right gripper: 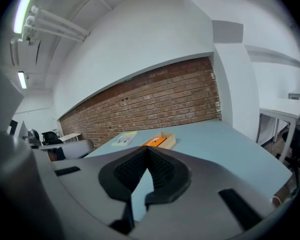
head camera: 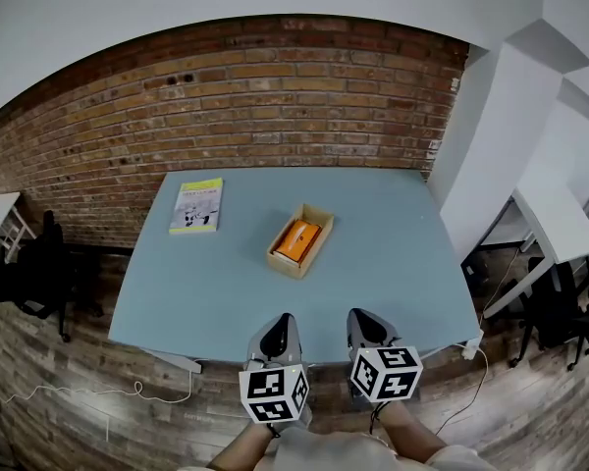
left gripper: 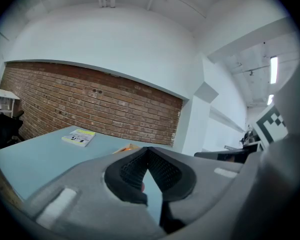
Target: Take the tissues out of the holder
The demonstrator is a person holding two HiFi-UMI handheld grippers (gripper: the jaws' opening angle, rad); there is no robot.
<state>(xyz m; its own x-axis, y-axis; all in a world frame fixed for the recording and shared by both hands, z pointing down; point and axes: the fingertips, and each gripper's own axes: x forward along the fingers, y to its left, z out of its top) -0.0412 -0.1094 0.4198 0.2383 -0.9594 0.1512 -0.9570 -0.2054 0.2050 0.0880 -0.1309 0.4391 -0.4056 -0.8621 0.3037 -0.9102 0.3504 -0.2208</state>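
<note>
A small open wooden holder sits near the middle of the light blue table, with an orange tissue pack lying in it. The holder also shows in the right gripper view, holder, and its edge peeks over the jaws in the left gripper view, holder. My left gripper and right gripper hover side by side at the table's near edge, well short of the holder. Both are shut, tips touching, with nothing between them.
A yellow-green booklet lies flat at the table's far left. A brick wall runs behind the table. White desks and dark chairs stand to the right, a white shelf and chair to the left. A cable trails on the wood floor.
</note>
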